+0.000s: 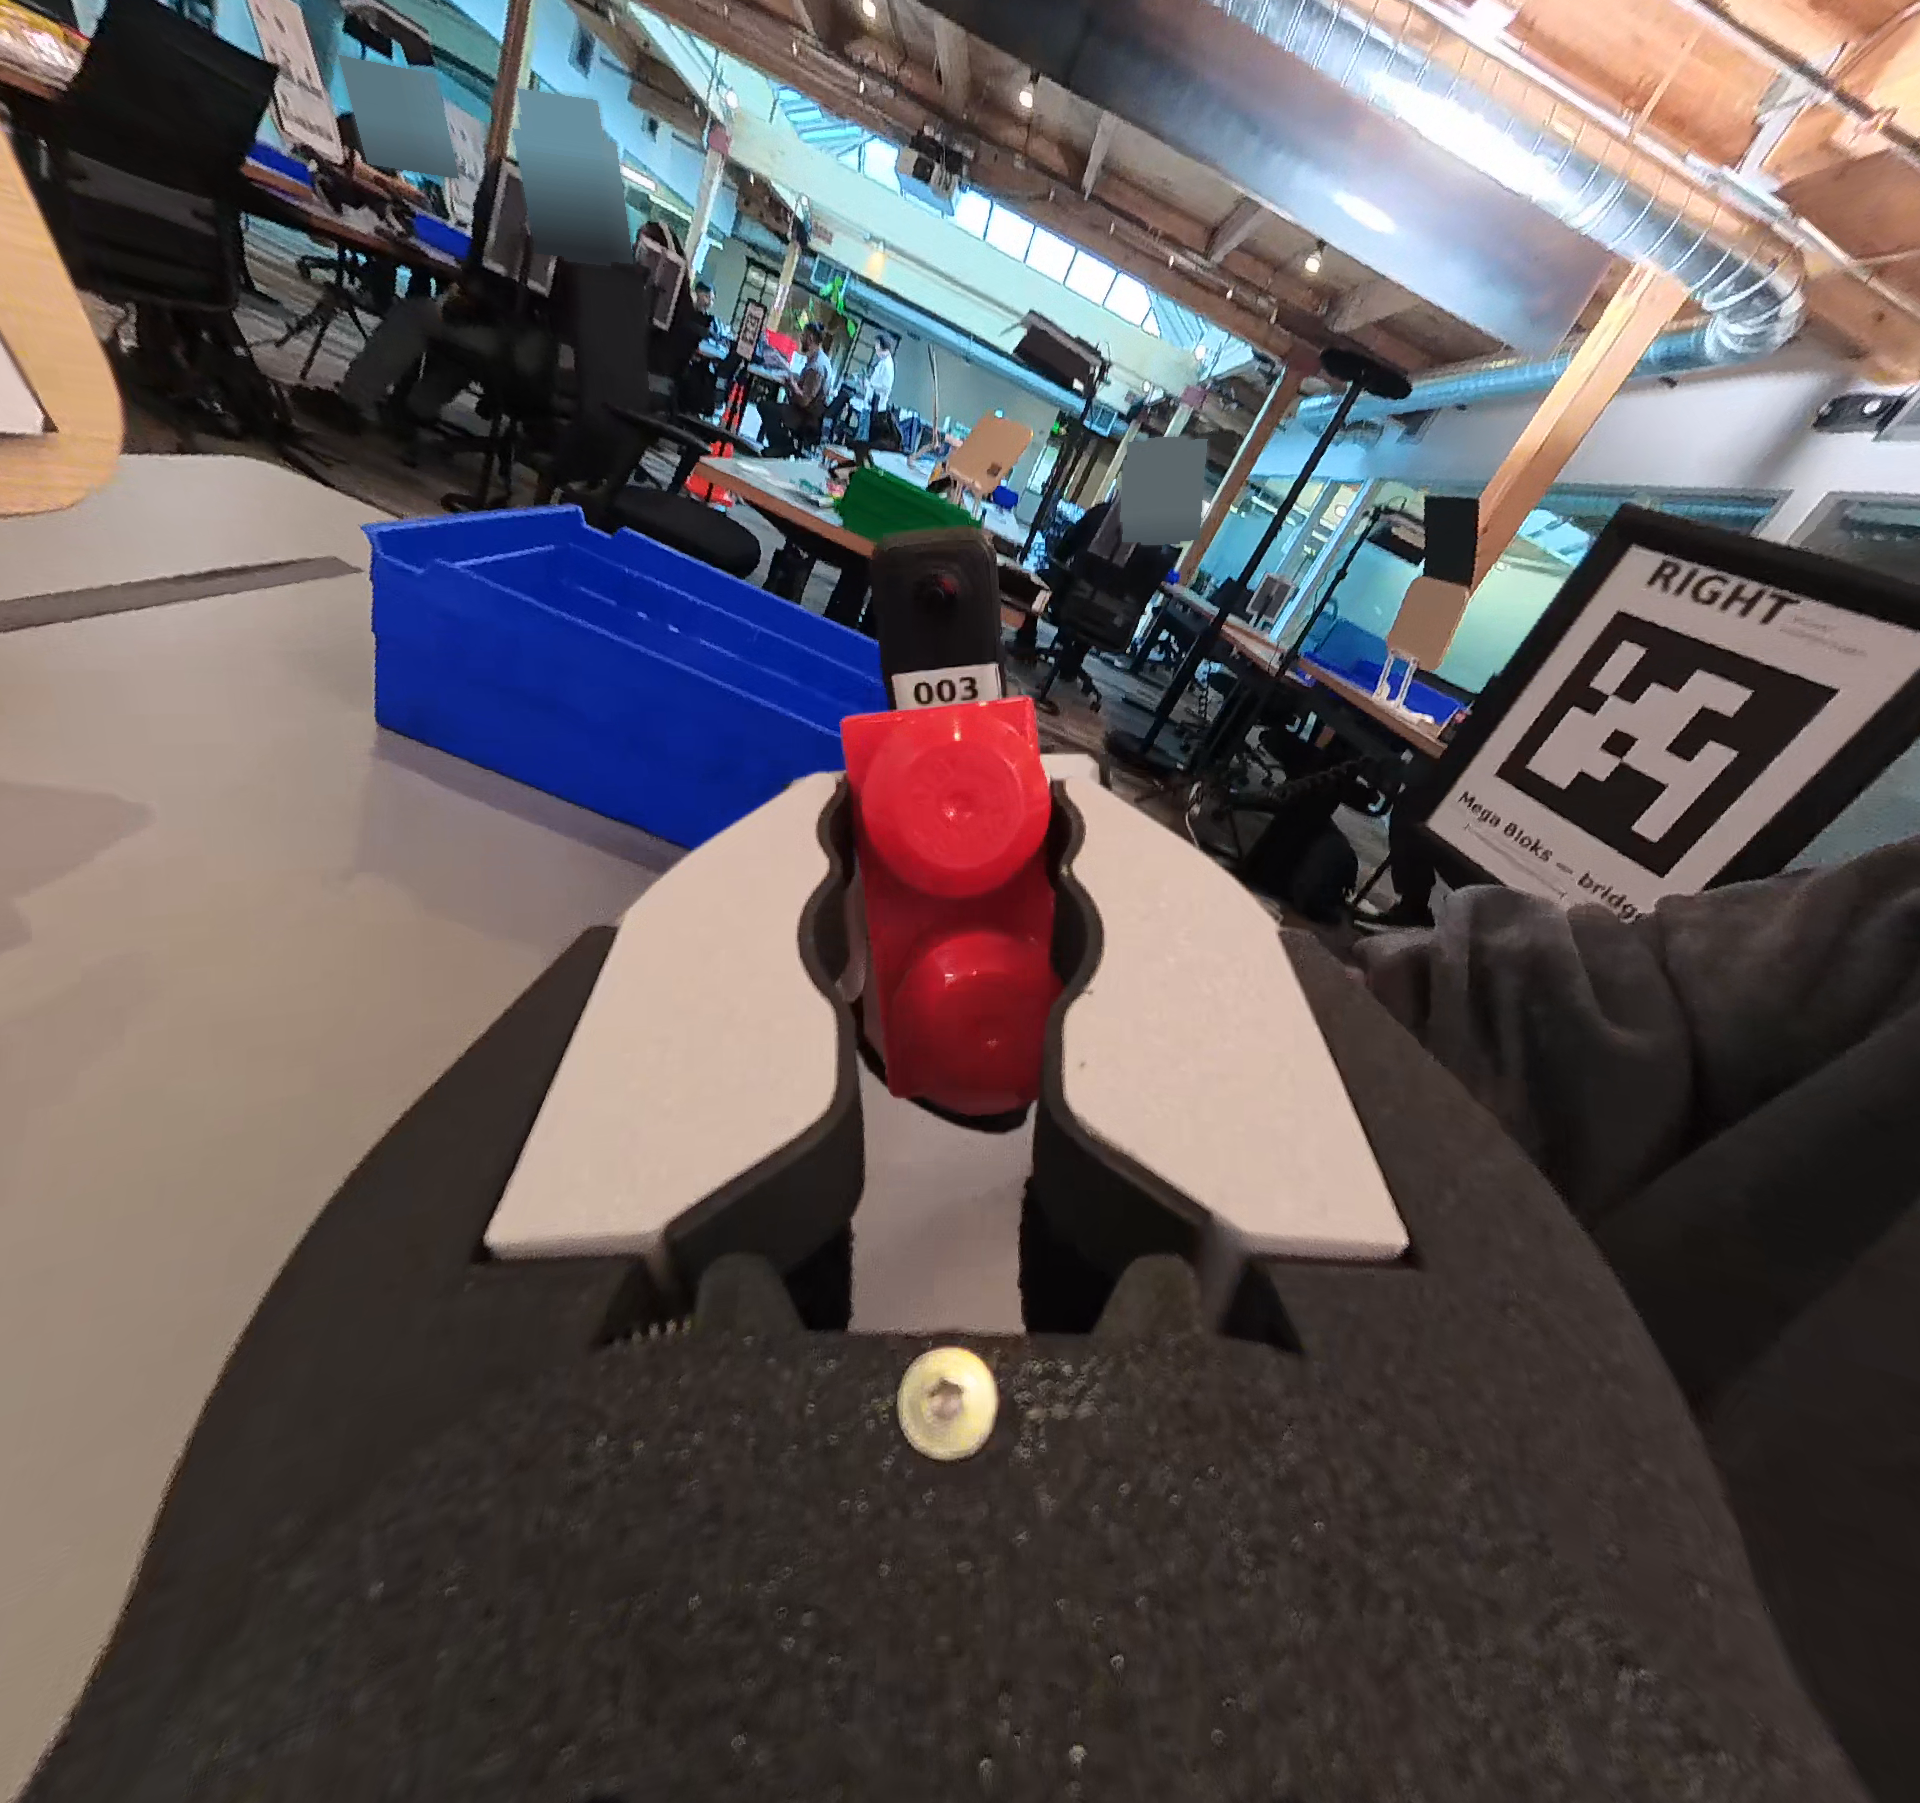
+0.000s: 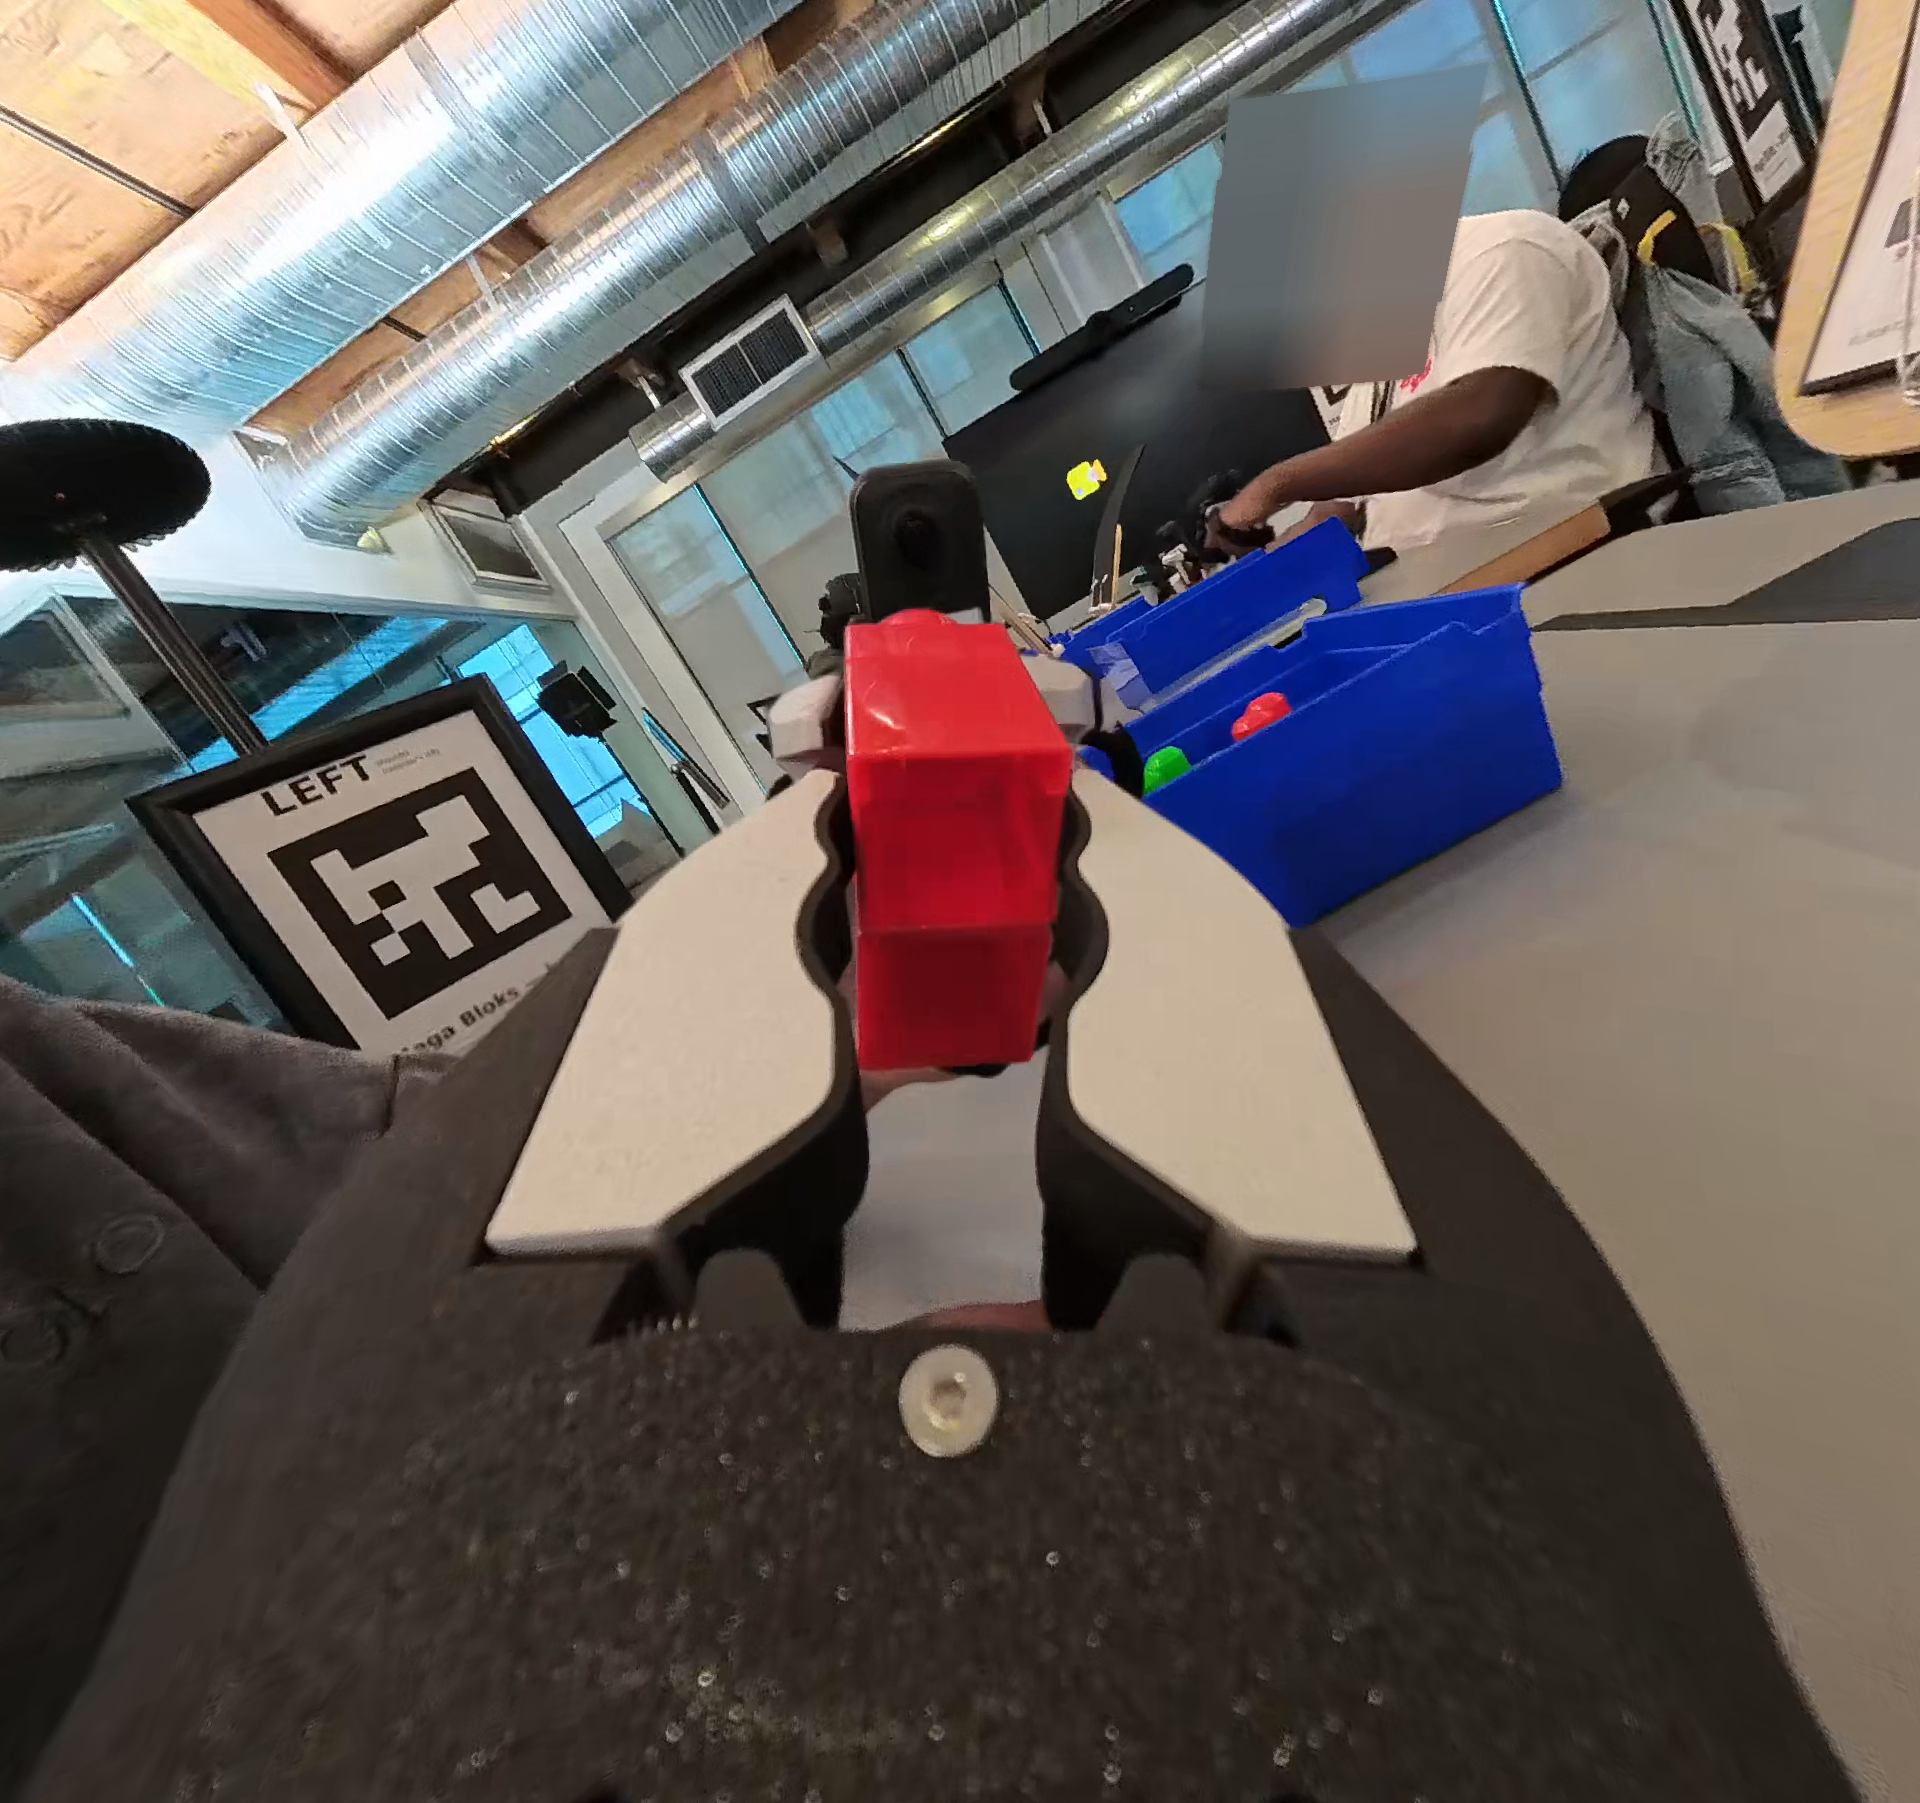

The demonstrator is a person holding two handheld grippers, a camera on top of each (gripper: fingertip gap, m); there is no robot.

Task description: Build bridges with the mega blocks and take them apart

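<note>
A glossy red block (image 1: 951,906) with two round studs is pinched between the left tongs (image 1: 951,880); the right tongs (image 2: 954,906) are likewise closed on smooth red block faces (image 2: 951,860). Both are raised above the matte grey desk (image 2: 1714,922), near a blue plastic bin (image 2: 1382,766).

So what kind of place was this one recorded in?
Probably a shared workshop or lab: exposed metal ducts overhead, rows of worktables with office chairs, blue parts bins.
</note>
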